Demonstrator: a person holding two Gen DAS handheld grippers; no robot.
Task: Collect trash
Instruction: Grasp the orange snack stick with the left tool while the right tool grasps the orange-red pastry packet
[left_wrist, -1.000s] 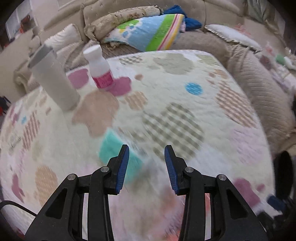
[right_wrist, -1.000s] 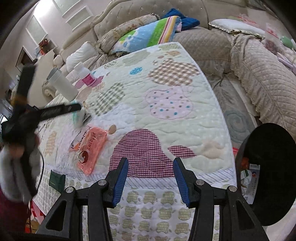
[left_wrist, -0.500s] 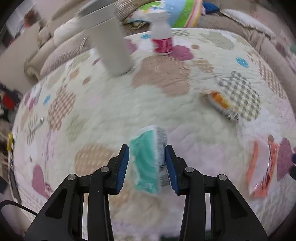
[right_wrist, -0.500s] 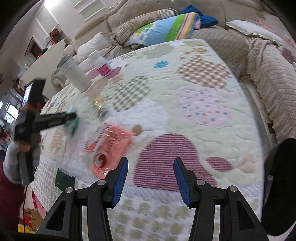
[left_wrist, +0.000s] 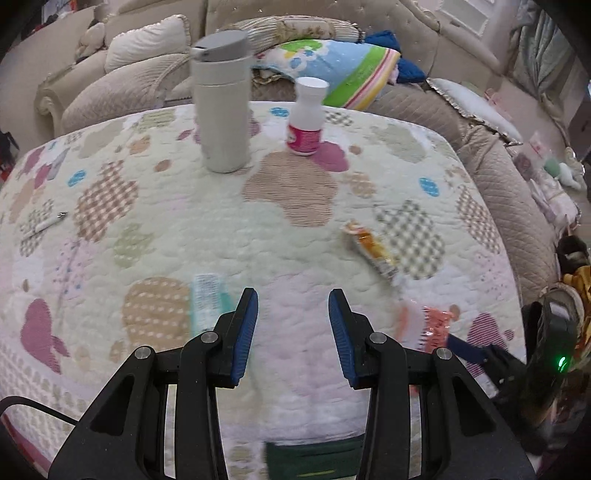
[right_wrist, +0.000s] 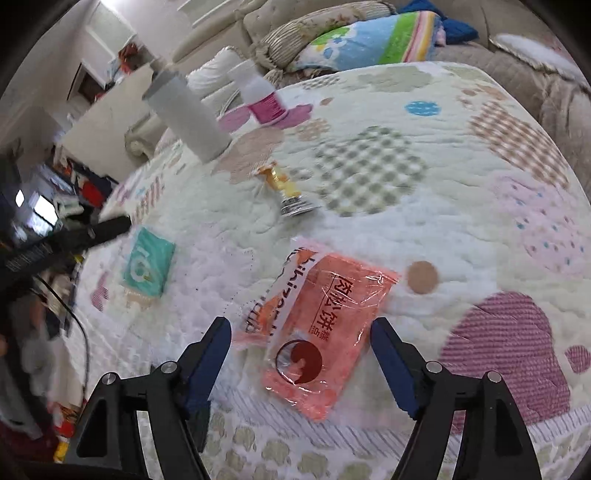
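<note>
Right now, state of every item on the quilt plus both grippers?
left gripper: open, empty
right gripper: jaws just opened wide, either side of the orange wrapper, not pressing
orange wrapper: flat, near the table's front edge
teal packet: flat, not held
yellow wrapper: crumpled, lying loose
grey flask: upright, lid shut
white bottle: upright, capped
</note>
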